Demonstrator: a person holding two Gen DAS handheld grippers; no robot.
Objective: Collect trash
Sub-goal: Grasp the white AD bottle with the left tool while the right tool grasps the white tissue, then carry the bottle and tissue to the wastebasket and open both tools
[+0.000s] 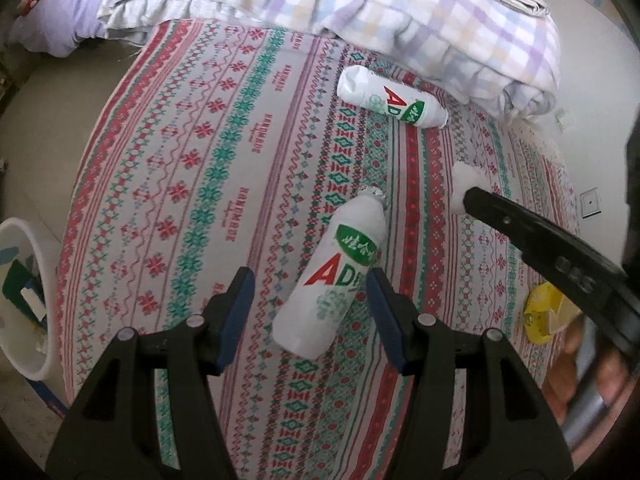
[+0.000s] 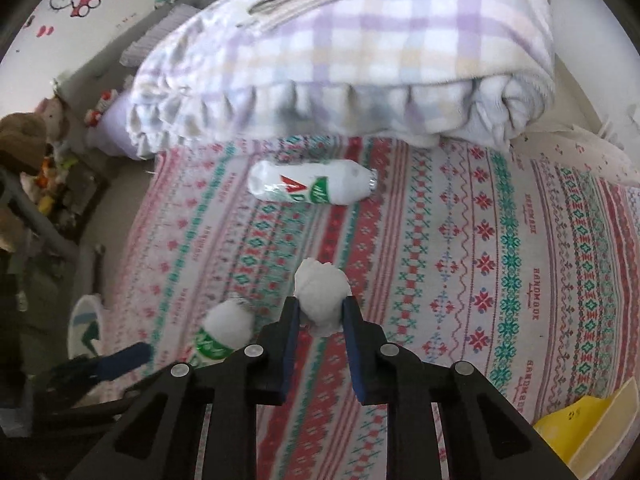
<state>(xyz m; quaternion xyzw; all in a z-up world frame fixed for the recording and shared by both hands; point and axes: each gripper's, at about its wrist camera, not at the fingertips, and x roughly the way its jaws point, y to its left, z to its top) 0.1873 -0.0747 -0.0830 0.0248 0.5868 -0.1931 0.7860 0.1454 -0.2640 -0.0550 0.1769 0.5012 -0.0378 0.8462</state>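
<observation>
A patterned bedsheet fills most of both views, with a folded plaid blanket piled across the top of each frame, so the litter lies exposed on the flat open stretch below it. At the left edge of the left wrist view a white bin stands on the floor beside the bed, already holding scraps, likely the place the trash is bound for. Two white drink bottles lie on their sides: the far bottle sits just under the blanket's edge, the near bottle lies low in the centre. The left gripper hangs over that near bottle with its fingers spread wide on either side, not yet pressing, seemingly lined up to straddle its body. In the right wrist view, the right gripper has its fingers drawn narrow, pinching a crumpled tissue wad at centre frame. A yellow wrapper lies at lower right.
</observation>
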